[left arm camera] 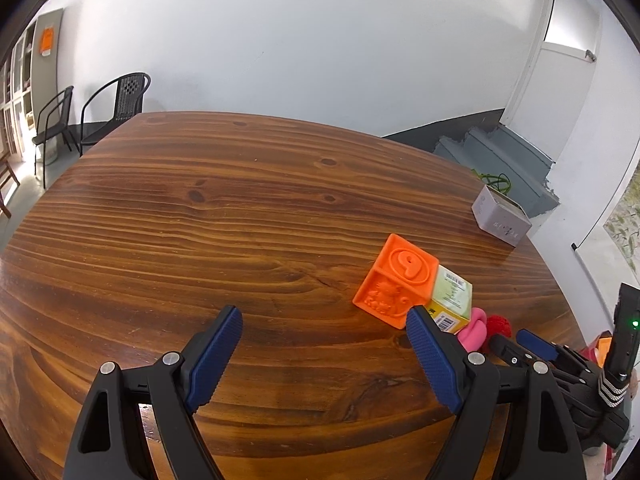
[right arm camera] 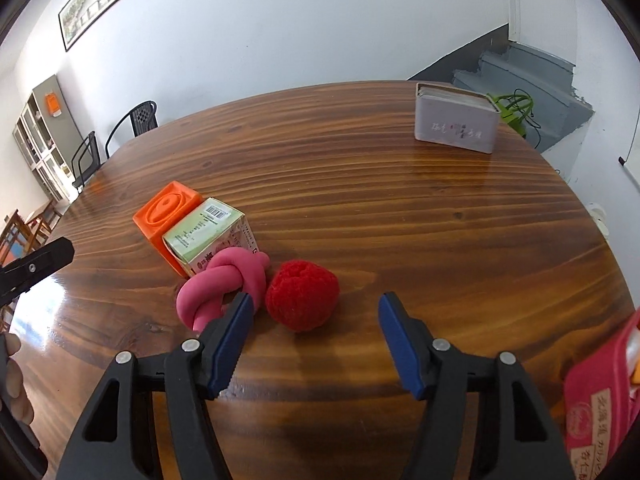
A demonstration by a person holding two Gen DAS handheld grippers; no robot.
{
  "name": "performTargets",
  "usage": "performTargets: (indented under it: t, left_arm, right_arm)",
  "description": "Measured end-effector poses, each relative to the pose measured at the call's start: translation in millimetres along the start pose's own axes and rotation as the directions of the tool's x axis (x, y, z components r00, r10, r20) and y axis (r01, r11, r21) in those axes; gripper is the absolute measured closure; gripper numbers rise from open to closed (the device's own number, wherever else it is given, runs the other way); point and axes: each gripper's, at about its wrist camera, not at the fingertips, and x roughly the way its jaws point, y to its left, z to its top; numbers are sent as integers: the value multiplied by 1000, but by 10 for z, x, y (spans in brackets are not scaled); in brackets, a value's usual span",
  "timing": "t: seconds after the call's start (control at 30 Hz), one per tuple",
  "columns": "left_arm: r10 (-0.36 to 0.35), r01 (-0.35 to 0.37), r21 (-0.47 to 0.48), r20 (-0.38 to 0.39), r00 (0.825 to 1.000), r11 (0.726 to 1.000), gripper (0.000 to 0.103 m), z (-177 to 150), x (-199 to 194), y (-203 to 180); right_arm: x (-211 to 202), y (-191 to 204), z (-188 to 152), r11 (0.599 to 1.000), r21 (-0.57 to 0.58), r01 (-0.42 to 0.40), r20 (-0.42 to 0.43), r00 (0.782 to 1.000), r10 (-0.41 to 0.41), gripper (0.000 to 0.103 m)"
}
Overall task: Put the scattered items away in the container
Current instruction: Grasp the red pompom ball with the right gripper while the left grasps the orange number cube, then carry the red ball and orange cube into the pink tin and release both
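Note:
Four items cluster on the wooden table: an orange embossed cube, a small green and white carton, a pink knotted toy and a red woolly ball. My right gripper is open, and the ball lies just ahead of its fingertips, slightly left of the middle, with neither pad pressing on it. My left gripper stands open over bare wood. The orange cube lies just beyond its right fingertip, with the carton behind it. A red-pink container shows at the lower right.
A grey tin box stands near the table's far right edge. The black arm of the left gripper and a hand are at the left border. Black chairs stand beyond the far edge, grey stairs to the right.

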Motion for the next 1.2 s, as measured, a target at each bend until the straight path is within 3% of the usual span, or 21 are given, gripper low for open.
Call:
performTargets:
  t: [0.13,0.17,0.4,0.67,1.0,1.2]
  left_arm:
    - [8,-8,4,-9,1000,1000,17,1,56,36]
    - [7,-7,5,-10,1000,1000,17,2,73,41]
    - [3,-2,46,-23,1000,999,17,-16,228,-55]
    - [-6,17,168,-62,998,986,17,-46,529,-361]
    - [-25,49,210,-115,993,977,17,24,938,-585]
    - [-52,68,219,-79,996,973,18,108,947,-576]
  right_arm:
    - [146,0,6,1000,7,-22,-42,999,22,62]
    - [167,-22,-3,999,15,-29,-47,998,29,63]
    - [-35,-173,-43,999,47,-19,-4,1000,19,64]
    - [-203,-262,-101,998,51,-22,8,1000,22,64]
    - [-270,-320,-76,998,65,-24,33,999,22,64]
    - [-248,-337,-71,998,66,-20,29,999,18,64]
